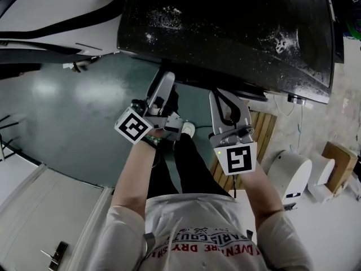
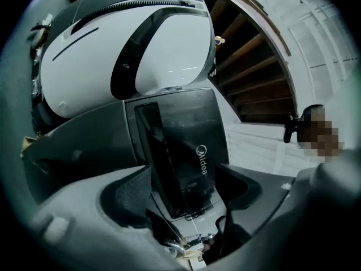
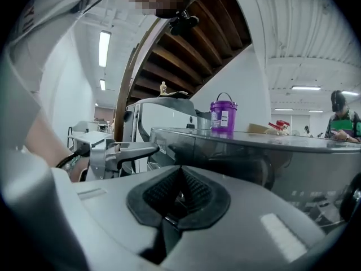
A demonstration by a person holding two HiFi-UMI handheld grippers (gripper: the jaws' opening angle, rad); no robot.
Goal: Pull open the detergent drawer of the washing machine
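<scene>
Two grippers sit by the washing machine's (image 1: 225, 27) front edge at 12 o'clock. The left gripper (image 1: 165, 79) is spread wide, with the dark detergent drawer (image 2: 180, 145) between its jaws, not pinched. The right gripper (image 1: 217, 97) is pressed together. Open floor (image 1: 67, 112) lies at 9 o'clock.

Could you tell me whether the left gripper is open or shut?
Open: the left gripper has its black pads wide apart, with the glossy dark washing machine panel beyond them, ungripped.
</scene>
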